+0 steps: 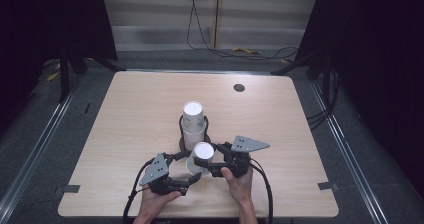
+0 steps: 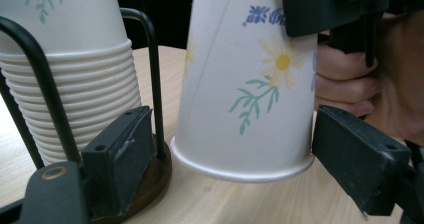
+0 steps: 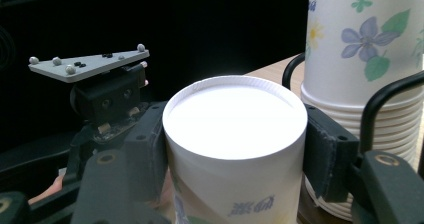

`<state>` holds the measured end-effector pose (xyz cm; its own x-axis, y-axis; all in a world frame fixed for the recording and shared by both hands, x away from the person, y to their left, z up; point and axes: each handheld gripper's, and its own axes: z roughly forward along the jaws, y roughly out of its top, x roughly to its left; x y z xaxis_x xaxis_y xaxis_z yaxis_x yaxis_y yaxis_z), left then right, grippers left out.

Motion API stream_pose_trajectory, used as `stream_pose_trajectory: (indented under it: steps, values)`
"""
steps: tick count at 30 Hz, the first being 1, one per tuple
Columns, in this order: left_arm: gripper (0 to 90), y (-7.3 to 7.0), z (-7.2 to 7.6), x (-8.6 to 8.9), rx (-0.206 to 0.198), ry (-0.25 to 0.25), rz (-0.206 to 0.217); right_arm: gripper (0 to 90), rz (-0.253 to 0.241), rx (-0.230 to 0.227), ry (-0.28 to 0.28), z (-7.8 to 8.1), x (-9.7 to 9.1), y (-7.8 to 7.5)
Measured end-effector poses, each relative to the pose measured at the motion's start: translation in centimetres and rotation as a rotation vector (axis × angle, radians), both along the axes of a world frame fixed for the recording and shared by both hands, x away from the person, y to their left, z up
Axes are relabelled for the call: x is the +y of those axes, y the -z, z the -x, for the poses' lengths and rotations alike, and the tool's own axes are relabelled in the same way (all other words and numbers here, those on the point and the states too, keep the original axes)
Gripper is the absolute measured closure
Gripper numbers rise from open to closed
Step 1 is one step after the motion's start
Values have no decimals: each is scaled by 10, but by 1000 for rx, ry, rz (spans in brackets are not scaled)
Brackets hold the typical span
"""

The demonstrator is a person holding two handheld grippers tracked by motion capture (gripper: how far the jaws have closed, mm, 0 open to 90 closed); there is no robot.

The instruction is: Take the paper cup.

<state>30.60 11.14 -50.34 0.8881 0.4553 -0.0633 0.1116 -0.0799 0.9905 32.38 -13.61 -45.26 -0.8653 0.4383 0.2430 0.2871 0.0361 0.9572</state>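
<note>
Left hand [image 1: 156, 200]: at the near edge of the surface [image 1: 125, 114], forearm coming in from the bottom, holding its tool low and aimed to the right.
Left tool [image 1: 192, 178]: jaws spread, one on each side of the cup's rim; in the left gripper view the pads stand just off the paper, not pressing it.
Right hand [image 1: 239, 180]: near edge, right of the left hand, fingers wrapped round the handle, tool aimed left toward the cup.
Right tool [image 1: 214, 168]: jaws pinching the cup near its closed base, one pad on each side, as the right gripper view shows.
Cup [image 1: 201, 157]: white paper with a flower print, upside down, closed base up, open rim down; long axis nearly upright, leaning a little; rim just above the surface, between the two tools.
Stack of cups [image 1: 193, 123]: just beyond the held cup, also upside down, upright.
Holder [image 1: 181, 129]: black wire rack on a dark round base, carrying the stack.
</note>
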Motion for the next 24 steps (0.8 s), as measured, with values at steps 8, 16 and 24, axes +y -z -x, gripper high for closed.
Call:
stream_pose_trajectory:
  steps: [8,16,24]
  values:
    - [210,2,-2,-4,4,37,26,364,-23,-1,-30,1,4,4]
    - [221,2,0,-6,-2,52,35,363,-36,-6,-42,4,4,4]
    - [265,2,1,-7,-3,44,42,345,-45,-1,-52,3,5,5]
